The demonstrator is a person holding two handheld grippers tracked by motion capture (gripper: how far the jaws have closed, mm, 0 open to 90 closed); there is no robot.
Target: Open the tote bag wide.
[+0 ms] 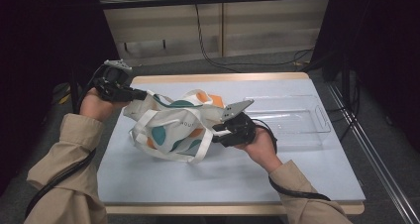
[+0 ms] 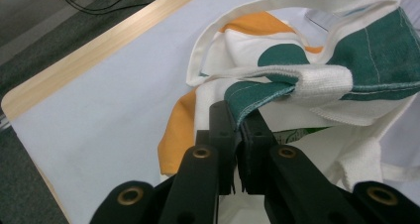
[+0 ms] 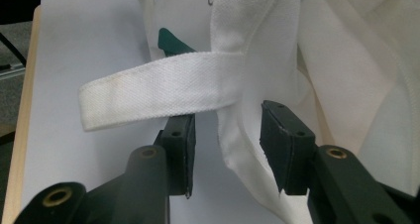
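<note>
My left gripper (image 2: 237, 130) pinches the tote bag (image 1: 171, 127) rim; right gripper (image 3: 227, 140) half-open around cloth, unpressed—next, clamp it.

We are looking at a recording booth or lab bench rather than a home. Black curtains (image 1: 44, 30) close in both sides, cables (image 1: 208, 40) trail over grey carpet (image 1: 277, 65) behind, and a metal rail (image 1: 376, 159) runs along the right. The tabletop (image 1: 233, 179) is a pale blue sheet on a wood-edged board, before bare panel walls (image 1: 267, 21).
</note>
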